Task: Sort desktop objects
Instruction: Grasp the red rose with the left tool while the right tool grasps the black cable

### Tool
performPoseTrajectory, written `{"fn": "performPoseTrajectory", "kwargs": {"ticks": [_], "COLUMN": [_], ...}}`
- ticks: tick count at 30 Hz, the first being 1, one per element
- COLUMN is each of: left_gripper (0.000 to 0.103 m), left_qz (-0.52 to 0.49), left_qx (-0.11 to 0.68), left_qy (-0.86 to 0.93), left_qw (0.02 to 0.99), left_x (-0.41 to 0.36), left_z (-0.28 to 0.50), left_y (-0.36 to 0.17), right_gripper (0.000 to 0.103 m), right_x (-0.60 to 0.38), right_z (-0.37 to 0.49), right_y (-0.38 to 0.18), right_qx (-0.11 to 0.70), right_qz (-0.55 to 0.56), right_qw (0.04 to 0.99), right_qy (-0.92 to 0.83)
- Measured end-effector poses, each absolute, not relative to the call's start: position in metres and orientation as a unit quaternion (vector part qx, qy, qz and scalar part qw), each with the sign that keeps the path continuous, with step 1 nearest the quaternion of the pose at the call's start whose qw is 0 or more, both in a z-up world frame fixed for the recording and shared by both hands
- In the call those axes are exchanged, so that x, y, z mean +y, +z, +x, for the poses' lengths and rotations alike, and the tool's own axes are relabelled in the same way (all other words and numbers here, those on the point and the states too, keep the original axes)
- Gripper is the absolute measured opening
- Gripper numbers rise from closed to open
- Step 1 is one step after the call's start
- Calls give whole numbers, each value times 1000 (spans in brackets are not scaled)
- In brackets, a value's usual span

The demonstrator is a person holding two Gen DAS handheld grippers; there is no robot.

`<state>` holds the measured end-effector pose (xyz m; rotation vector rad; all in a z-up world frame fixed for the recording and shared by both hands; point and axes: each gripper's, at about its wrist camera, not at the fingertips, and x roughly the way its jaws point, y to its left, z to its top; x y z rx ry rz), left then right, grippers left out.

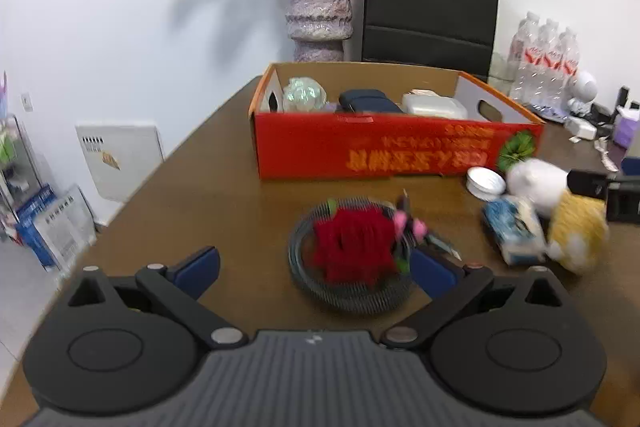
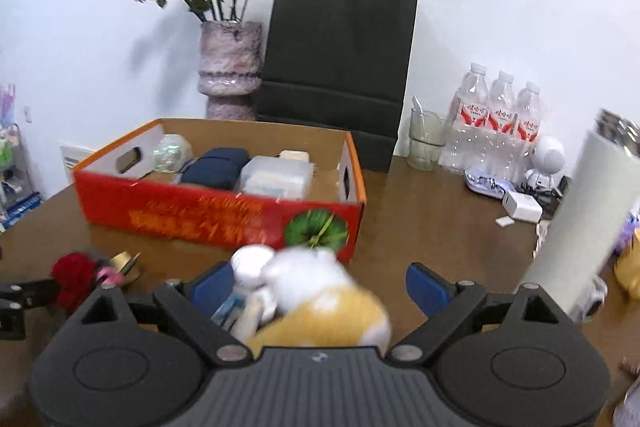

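A red cardboard box [image 1: 376,151] stands on the brown table [image 1: 208,195] and holds a dark pouch [image 1: 370,101], a clear plastic case [image 1: 434,105] and a shiny ball [image 1: 304,95]. My left gripper [image 1: 318,269] is open around a red fabric rose on a grey coiled ring [image 1: 354,251]. My right gripper [image 2: 320,285] is open around a white and yellow plush toy [image 2: 320,291]. In the left wrist view the plush [image 1: 560,203] lies right of the rose, beside a blue-white packet [image 1: 514,231] and a small white dish [image 1: 486,181].
A vase of dried roses [image 2: 230,67], a black paper bag [image 2: 340,67], water bottles [image 2: 496,123] and a glass cup [image 2: 426,139] stand behind the box. A white cylinder [image 2: 588,223] leans at the right. A small white robot figure [image 2: 546,159] and a charger [image 2: 522,205] sit nearby.
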<state>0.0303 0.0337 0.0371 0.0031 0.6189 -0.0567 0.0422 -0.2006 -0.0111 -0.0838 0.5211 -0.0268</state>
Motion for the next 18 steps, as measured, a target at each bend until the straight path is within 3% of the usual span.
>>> {"fn": "performPoseTrajectory", "kwargs": {"ticks": [10, 14, 18], "left_gripper": [103, 102, 88], "left_qz": [23, 9, -16], "left_qx": [280, 253, 255], "left_qy": [-39, -50, -59], "left_qw": [959, 966, 965], "left_x": [26, 27, 26], "left_z": [-6, 8, 37], "left_y": [27, 32, 34], "right_gripper": [91, 74, 59], "right_x": [-190, -181, -175], "right_z": [-17, -29, -31], "right_y": [-39, -39, -32], "right_qx": [279, 264, 238], "right_qz": [1, -2, 3], "right_qw": [960, 964, 969], "right_qy": [21, 35, 60]}}
